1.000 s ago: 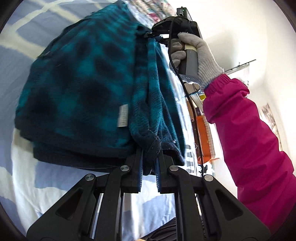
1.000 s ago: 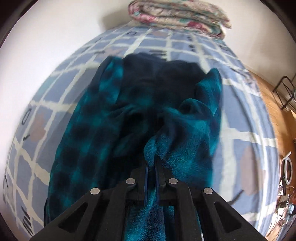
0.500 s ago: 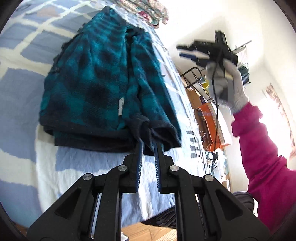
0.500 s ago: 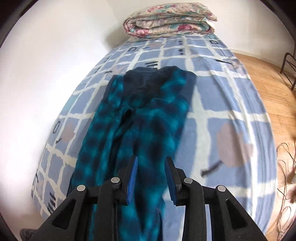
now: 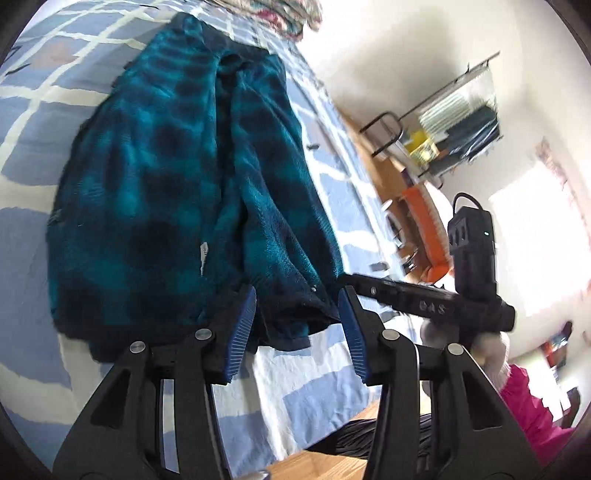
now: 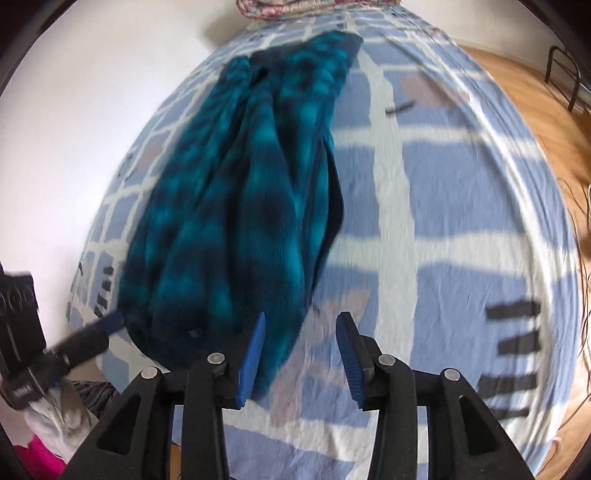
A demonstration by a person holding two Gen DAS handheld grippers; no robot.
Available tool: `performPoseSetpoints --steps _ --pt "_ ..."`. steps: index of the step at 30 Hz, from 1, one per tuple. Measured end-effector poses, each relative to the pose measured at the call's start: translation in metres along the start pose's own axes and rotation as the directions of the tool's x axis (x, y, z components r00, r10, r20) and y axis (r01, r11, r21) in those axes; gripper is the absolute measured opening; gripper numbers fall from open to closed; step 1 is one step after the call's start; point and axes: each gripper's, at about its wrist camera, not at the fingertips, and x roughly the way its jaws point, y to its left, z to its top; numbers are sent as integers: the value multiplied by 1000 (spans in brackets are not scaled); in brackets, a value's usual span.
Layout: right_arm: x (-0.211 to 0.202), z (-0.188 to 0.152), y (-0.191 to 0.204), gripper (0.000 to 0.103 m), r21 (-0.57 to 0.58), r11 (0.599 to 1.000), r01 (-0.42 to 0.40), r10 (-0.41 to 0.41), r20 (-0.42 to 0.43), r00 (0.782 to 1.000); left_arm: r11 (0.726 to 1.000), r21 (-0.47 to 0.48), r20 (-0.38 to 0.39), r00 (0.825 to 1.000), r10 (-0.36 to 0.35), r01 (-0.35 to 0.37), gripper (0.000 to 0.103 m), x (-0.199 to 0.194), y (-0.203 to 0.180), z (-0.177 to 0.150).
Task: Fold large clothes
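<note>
A teal and dark plaid fleece garment point(image 5: 177, 177) lies folded lengthwise on the bed; it also shows in the right wrist view point(image 6: 243, 206). My left gripper point(image 5: 297, 328) is open and empty, its blue pads just short of the garment's near hem. My right gripper point(image 6: 299, 350) is open and empty, over the sheet beside the garment's near end. The right gripper's body point(image 5: 424, 299) shows in the left wrist view at the right, held by a gloved hand. The left gripper point(image 6: 85, 341) shows at the left edge of the right wrist view.
The bed has a blue and white checked sheet point(image 6: 461, 221). A folded floral quilt point(image 6: 314, 5) lies at its far end. A white wall point(image 6: 74, 92) runs along one side. Wooden floor point(image 6: 535, 92), a metal rack point(image 5: 458, 122) and an orange object point(image 5: 424, 225) are on the other side.
Both grippers let go of the garment and opened wide. The garment dropped flat on the bed. The right gripper swung from the far end to the near side, beside the left.
</note>
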Motion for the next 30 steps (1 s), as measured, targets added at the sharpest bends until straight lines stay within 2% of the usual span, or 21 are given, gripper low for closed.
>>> performPoseSetpoints --steps 1,2,3,4,6,8,10,13,17,20,21,22,23,24,25,28,29,30 --pt "6 -4 -2 43 21 999 -26 27 -10 1000 999 23 -12 999 32 -31 46 7 -2 1" --pt "12 -8 -3 43 35 998 -45 45 -22 999 996 51 -21 997 73 -72 40 17 -4 2" --pt "16 -10 0 43 26 998 -50 51 -31 998 994 63 -26 995 93 -92 15 21 -4 1" --pt "18 -12 4 43 6 999 -52 52 -37 998 991 62 -35 992 120 -117 0 27 -1 1" --pt "15 -15 12 42 -23 994 -110 109 -44 993 990 46 -22 991 131 -130 0 24 7 -1" --pt "5 -16 18 42 -56 987 -149 147 -38 988 988 43 8 989 150 -150 0 10 13 -5" --pt "-12 -9 16 44 -83 984 -156 158 23 987 984 34 24 985 172 -172 0 0 23 -11" --pt "-17 8 -4 46 -20 989 -144 145 86 986 983 14 33 982 184 -185 0 -6 34 -14" --pt "-1 23 -26 46 74 987 -143 138 69 988 993 -14 66 991 121 -120 0 -25 37 -13" --pt "0 21 -19 46 56 989 -138 135 59 989 997 0 83 993 79 -79 0 -31 26 -8" --pt "1 19 -13 46 39 991 -125 123 61 991 997 10 79 994 73 -74 5 -28 19 -5" --pt "0 18 -7 46 16 994 -110 109 61 992 997 32 76 995 67 -70 18 -26 13 -4" --pt "1 16 -2 46 -2 995 -100 100 55 994 996 51 75 995 72 -76 27 -23 7 -3" --pt "2 15 0 46 -7 995 -98 98 52 994 993 72 73 994 87 -92 44 -18 1 -1" --pt "3 13 1 46 -7 995 -97 97 47 994 991 84 67 992 103 -108 56 -12 -3 0" --pt "4 12 1 46 -1 994 -108 108 39 993 978 85 2 982 189 -189 57 14 -4 5" --pt "4 11 0 46 1 994 -109 109 39 993 978 77 -18 981 195 -193 57 22 -2 5" --pt "3 11 -3 46 11 993 -120 119 41 992 982 65 -24 984 178 -176 46 27 2 5"
